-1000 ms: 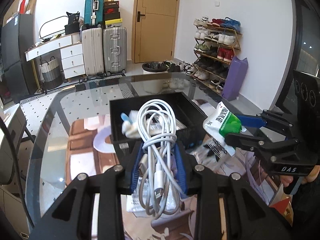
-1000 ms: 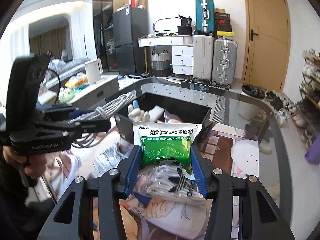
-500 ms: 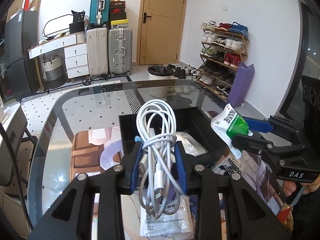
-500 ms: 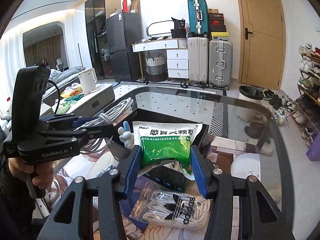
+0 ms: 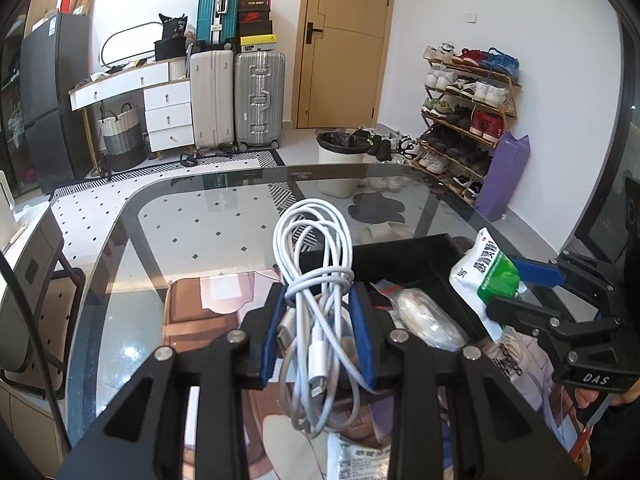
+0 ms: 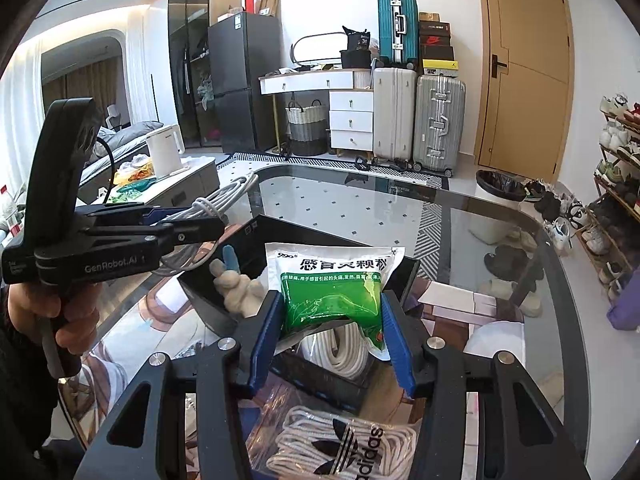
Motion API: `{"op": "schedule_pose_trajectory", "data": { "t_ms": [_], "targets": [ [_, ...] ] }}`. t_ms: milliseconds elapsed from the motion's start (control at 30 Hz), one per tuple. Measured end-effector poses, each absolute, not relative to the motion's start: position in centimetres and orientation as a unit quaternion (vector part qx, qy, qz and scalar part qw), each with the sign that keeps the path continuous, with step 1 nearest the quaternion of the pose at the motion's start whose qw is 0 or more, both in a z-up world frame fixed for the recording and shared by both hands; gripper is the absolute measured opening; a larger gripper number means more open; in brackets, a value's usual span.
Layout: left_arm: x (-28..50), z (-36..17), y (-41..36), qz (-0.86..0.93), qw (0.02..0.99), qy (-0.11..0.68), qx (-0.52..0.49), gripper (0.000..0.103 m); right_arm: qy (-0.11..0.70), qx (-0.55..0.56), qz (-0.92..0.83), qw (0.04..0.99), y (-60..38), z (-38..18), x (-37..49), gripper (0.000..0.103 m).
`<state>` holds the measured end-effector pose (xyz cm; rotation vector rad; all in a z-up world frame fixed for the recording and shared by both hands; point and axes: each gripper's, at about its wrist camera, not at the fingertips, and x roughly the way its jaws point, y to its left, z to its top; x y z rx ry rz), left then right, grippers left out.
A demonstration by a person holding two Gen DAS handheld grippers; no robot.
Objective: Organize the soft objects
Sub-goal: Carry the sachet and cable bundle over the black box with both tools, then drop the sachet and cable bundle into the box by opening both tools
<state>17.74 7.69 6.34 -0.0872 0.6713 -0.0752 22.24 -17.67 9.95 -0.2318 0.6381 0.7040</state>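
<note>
My left gripper (image 5: 318, 332) is shut on a coiled white cable bundle (image 5: 316, 248) and holds it above the near left corner of the black bin (image 5: 404, 256). My right gripper (image 6: 332, 322) is shut on a green and white medicine sachet (image 6: 332, 288), held above the black bin (image 6: 256, 248). Each gripper shows in the other's view, the right gripper (image 5: 532, 284) at the right, the left gripper (image 6: 184, 220) at the left. The bin holds a white glove (image 6: 236, 288), a white rope coil (image 6: 340, 348) and a bagged white item (image 5: 424, 316).
A bag of white Adidas laces (image 6: 340, 444) lies on the glass table (image 5: 180, 232) in front of the bin. Another white packet (image 5: 360, 460) lies below my left gripper. Printed mats cover the near table. Suitcases, drawers and a shoe rack stand beyond.
Both grippers have risen and drawn back with their loads. The bin now sits lower and nearer in both views, and the sachet is over the bin instead of over the laces.
</note>
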Motion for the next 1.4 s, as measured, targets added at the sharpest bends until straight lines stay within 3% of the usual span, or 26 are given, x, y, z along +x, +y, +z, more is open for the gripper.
{"op": "schedule_pose_trajectory", "data": {
  "t_ms": [933, 1033, 1100, 1233, 1300, 1400],
  "targets": [
    [18.8, 3.5, 4.4, -0.063, 0.927, 0.368, -0.011, 0.036, 0.322, -0.134, 0.349, 0.87, -16.1, 8.5, 24.9, 0.052],
    [18.6, 3.8, 4.6, -0.066, 0.929, 0.364, -0.014, 0.043, 0.318, -0.143, 0.353, 0.868, -16.0, 8.5, 24.5, 0.057],
    [18.1, 4.2, 4.4, -0.075, 0.931, 0.357, -0.008, 0.06, 0.312, -0.15, 0.352, 0.869, -16.1, 8.7, 24.1, 0.067],
    [16.9, 4.8, 3.6, -0.073, 0.934, 0.349, 0.031, 0.066, 0.311, -0.153, 0.348, 0.871, -17.1, 8.9, 23.5, 0.08],
    [16.0, 5.2, 3.5, -0.07, 0.936, 0.344, 0.036, 0.085, 0.307, -0.146, 0.345, 0.875, -17.9, 8.9, 23.2, 0.086],
    [14.4, 5.8, 3.7, -0.059, 0.943, 0.324, 0.035, 0.101, 0.313, -0.129, 0.343, 0.876, -19.0, 9.0, 22.7, 0.094]
  ]
}}
